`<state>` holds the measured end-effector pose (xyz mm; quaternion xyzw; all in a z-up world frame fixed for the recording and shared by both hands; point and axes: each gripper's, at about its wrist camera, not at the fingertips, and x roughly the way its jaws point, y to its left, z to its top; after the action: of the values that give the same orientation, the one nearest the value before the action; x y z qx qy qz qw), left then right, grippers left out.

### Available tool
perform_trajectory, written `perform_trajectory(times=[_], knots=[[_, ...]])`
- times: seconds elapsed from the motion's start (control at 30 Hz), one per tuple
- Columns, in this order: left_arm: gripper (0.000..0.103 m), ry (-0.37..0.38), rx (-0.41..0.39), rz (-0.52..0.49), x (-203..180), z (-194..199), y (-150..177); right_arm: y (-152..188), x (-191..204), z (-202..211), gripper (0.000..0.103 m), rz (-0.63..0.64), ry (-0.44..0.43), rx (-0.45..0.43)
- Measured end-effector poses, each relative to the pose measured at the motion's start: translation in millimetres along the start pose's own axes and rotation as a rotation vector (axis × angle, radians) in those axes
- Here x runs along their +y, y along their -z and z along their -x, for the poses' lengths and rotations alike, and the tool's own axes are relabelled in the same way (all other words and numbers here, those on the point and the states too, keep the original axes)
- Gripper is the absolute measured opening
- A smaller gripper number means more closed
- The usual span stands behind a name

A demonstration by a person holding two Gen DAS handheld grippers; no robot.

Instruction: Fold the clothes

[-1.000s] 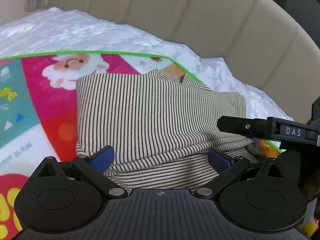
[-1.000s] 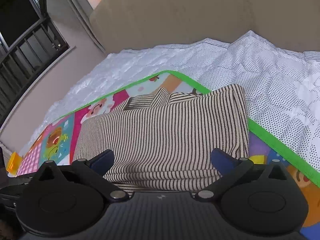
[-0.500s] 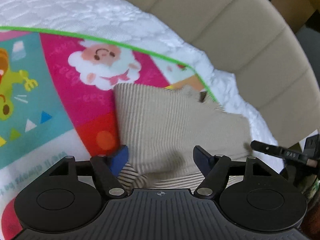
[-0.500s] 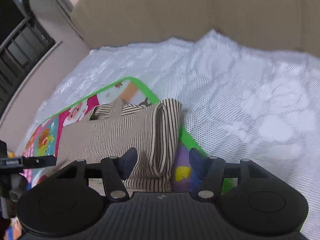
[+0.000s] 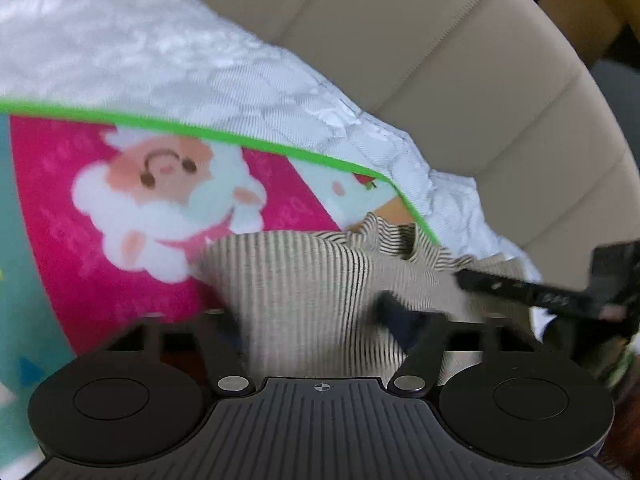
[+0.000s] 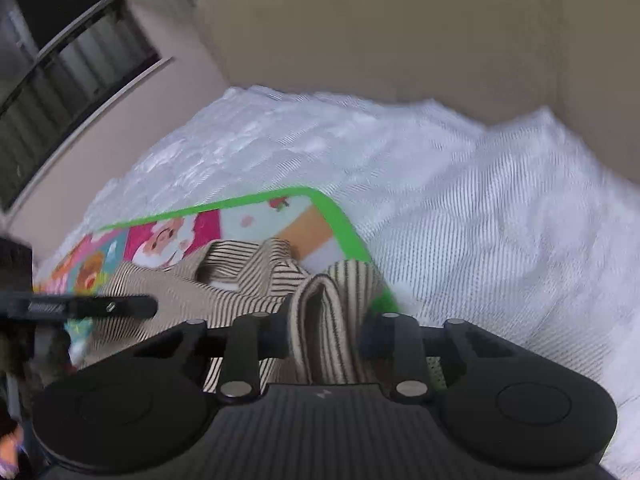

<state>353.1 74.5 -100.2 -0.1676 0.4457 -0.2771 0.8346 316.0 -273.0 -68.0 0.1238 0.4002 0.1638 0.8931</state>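
Both grippers on the near edge of the striped shirt!

Your left gripper (image 5: 316, 320) straddles the shirt (image 5: 304, 280), which lies just ahead on the play mat (image 5: 80, 260); blur hides whether it pinches. Your right gripper (image 6: 325, 334) clamps the folded edge between its fingers. Lift both together, level, and carry the fold straight ahead so the layers don't slip.

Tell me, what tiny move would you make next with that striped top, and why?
Probably lift both grippers together and carry the near edge toward the collar: the left gripper and right gripper each pinch the striped top, apparently mid-fold on the play mat.
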Motion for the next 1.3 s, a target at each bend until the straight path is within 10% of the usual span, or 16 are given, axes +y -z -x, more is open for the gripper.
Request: perform_trajectory(times=[0.27, 0.7, 0.97, 1.3], knots=[[0.025, -0.011, -0.029, -0.125, -42, 80, 21, 15, 72, 98, 0.021, 0.282, -0.043, -0.028], [0.043, -0.151, 0.177, -0.274, -80, 176, 117, 120, 129, 164, 0.028, 0.479, 0.067, 0.299], [0.074, -0.091, 0.106, -0.098, -66, 227, 115, 121, 107, 224, 0.058, 0.388, 0.054, 0.243], [0.088, -0.081, 0.218, 0.130, -46, 171, 132, 121, 71, 179, 0.072, 0.015, 0.038, 0.194]])
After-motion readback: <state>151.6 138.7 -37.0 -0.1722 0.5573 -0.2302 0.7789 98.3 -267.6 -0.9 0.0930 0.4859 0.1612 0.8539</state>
